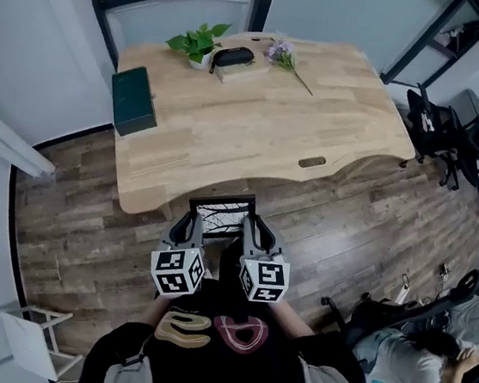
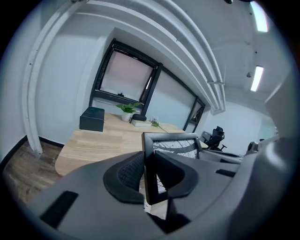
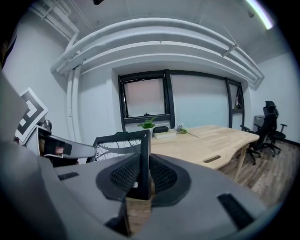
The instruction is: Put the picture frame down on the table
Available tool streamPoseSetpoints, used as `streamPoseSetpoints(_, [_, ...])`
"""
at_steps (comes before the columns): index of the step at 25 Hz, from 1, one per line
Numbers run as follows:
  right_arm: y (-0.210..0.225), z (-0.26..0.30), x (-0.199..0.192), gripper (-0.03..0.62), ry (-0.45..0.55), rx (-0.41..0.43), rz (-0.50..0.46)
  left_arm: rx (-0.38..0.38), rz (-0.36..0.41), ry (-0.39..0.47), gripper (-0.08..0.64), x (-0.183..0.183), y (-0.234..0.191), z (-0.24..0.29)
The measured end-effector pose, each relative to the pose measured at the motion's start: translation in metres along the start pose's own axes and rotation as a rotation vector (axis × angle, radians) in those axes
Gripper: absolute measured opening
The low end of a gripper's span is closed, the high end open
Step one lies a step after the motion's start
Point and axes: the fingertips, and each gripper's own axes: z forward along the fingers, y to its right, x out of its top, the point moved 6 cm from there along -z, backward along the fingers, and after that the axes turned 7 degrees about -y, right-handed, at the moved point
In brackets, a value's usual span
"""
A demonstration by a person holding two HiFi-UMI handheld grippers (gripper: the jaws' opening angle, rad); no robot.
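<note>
Jaws of left gripper [image 2: 149,174] and right gripper [image 3: 142,176] each clamp one side of the picture frame [image 1: 219,213]. Only the head view, mid-frame, shows both grippers by the table [image 1: 255,136] edge.

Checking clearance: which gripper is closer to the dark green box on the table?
Left. The left gripper grips the picture frame on the side toward the dark green box; the right gripper grips its opposite side, farther away.
</note>
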Motion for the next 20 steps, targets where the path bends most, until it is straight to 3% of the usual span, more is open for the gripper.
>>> streamPoseSetpoints(7, [0.018, 0.056, 0.023, 0.077, -0.011, 0.072, 0.001, 0.076, -0.012, 0.006, 0.08, 0.032, -0.01, 0.042])
streamPoseSetpoints(20, [0.12, 0.161, 0.084, 0.075, -0.05, 0.168, -0.01, 0.175, -0.035, 0.007, 0.081, 0.105, 0.03, 0.158])
